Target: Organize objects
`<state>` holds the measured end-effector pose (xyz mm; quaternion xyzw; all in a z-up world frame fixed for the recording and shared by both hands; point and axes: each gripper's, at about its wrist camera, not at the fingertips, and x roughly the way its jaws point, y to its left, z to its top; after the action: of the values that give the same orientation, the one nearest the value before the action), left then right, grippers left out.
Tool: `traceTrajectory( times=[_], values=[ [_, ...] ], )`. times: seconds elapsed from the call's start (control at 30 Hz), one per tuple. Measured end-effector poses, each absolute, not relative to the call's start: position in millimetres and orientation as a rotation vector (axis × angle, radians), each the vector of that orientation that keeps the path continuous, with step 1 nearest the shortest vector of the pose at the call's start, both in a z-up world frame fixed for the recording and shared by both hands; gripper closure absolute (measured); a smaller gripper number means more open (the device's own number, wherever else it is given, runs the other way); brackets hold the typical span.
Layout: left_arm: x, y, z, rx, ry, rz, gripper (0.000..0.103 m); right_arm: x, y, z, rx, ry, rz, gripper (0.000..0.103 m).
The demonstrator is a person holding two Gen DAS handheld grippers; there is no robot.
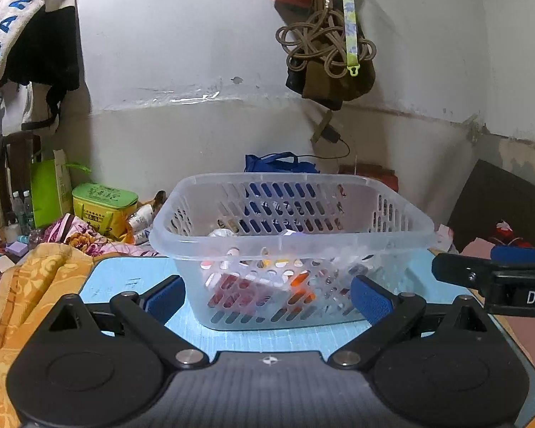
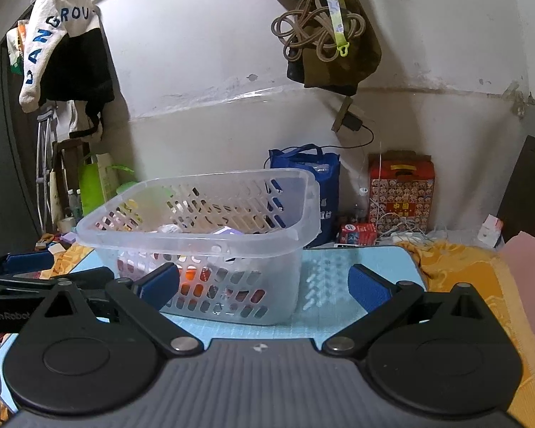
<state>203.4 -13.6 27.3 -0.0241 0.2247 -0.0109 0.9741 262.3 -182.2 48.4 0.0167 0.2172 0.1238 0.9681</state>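
A clear slotted plastic basket (image 1: 182,239) stands on the light blue mat (image 1: 125,274). It holds several small items, among them red and orange packets (image 1: 232,289) and a white one; they are blurred through the wall. My left gripper (image 1: 267,297) is open and empty, just in front of the basket's near wall. The basket also shows in the right wrist view (image 2: 303,214), left of centre. My right gripper (image 2: 264,287) is open and empty, by the basket's right front corner. Each gripper shows in the other's view, the right gripper (image 1: 488,271) and the left gripper (image 2: 28,264).
Orange patterned cloth (image 1: 35,285) lies left of the mat and also right of it (image 2: 463,271). A yellow-green box (image 1: 103,210) and a green bag (image 1: 48,189) stand at the back left. A blue bag (image 2: 324,178) and a red box (image 2: 403,185) stand against the wall.
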Motion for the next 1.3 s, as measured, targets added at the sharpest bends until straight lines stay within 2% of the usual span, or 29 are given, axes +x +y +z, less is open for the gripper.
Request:
traceTrajectory(
  times=[1.1, 1.3],
  values=[
    [204.2, -13.2, 23.3, -0.043, 0.477, 0.0, 0.003, 262.6, -181.4, 47.2, 0.024, 0.467, 0.226, 0.0],
    [214.2, -8.5, 34.8, -0.065, 0.516, 0.009, 0.003, 276.2, -180.8, 64.1, 0.009, 0.545, 0.226, 0.0]
  ],
)
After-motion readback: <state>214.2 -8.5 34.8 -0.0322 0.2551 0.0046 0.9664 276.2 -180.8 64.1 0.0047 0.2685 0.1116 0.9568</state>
